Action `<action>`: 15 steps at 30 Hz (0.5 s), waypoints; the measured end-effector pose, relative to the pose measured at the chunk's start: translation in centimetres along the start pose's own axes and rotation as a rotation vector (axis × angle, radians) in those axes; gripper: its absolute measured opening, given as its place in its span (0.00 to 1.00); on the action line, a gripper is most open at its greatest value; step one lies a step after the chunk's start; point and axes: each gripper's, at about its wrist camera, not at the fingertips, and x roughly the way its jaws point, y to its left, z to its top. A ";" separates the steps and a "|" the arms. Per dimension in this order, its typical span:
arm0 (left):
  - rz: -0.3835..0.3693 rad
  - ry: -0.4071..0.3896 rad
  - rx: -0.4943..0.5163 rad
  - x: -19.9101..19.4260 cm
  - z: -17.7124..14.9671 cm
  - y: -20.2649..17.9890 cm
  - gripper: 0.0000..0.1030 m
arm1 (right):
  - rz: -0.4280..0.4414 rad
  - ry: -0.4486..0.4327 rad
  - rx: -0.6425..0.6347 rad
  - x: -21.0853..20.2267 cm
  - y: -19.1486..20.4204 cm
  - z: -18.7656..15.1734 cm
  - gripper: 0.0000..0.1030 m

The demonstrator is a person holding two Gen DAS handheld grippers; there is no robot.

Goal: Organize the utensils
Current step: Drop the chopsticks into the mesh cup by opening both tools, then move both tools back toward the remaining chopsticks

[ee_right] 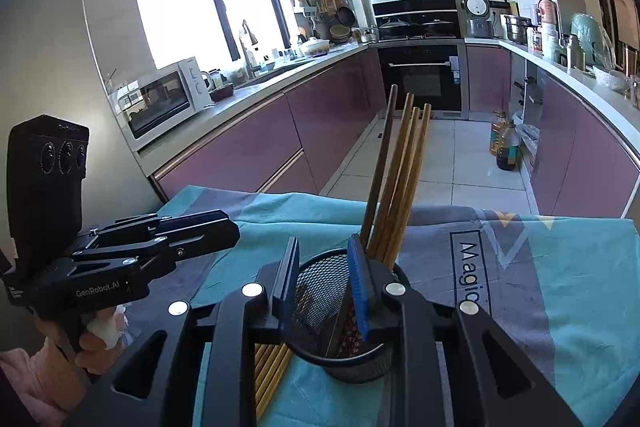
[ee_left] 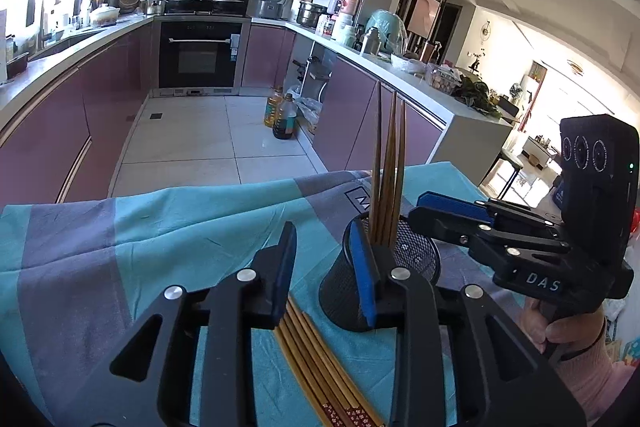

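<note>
A black mesh utensil cup [ee_left: 416,255] stands on the teal and grey cloth [ee_left: 160,235], with several brown chopsticks [ee_left: 386,171] upright in it. More chopsticks [ee_left: 320,359] lie flat on the cloth. My left gripper [ee_left: 326,267] is open and empty, above the flat chopsticks, its right finger in front of the cup. In the right wrist view my right gripper [ee_right: 326,283] is open over the cup [ee_right: 320,291], beside the standing chopsticks [ee_right: 400,179]; flat chopsticks [ee_right: 270,367] lie below. The left gripper [ee_right: 216,231] shows at the left there.
The cloth-covered table stands in a kitchen with purple cabinets [ee_left: 100,99], an oven [ee_left: 198,55] and crowded counters [ee_left: 400,67]. Oil bottles [ee_left: 282,115] stand on the tiled floor. A microwave [ee_right: 160,99] sits on the left counter.
</note>
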 end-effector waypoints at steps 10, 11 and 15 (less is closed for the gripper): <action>0.060 0.090 0.053 -0.7 -5.8 0.6 0.34 | 0.096 0.118 -0.088 -0.7 3.1 -5.1 0.32; 0.061 0.112 0.050 -0.4 -6.4 0.8 0.34 | 0.094 0.145 -0.081 -0.1 3.0 -5.9 0.32; 0.078 0.186 0.033 1.0 -9.0 1.7 0.34 | 0.096 0.221 -0.031 2.0 2.5 -7.9 0.32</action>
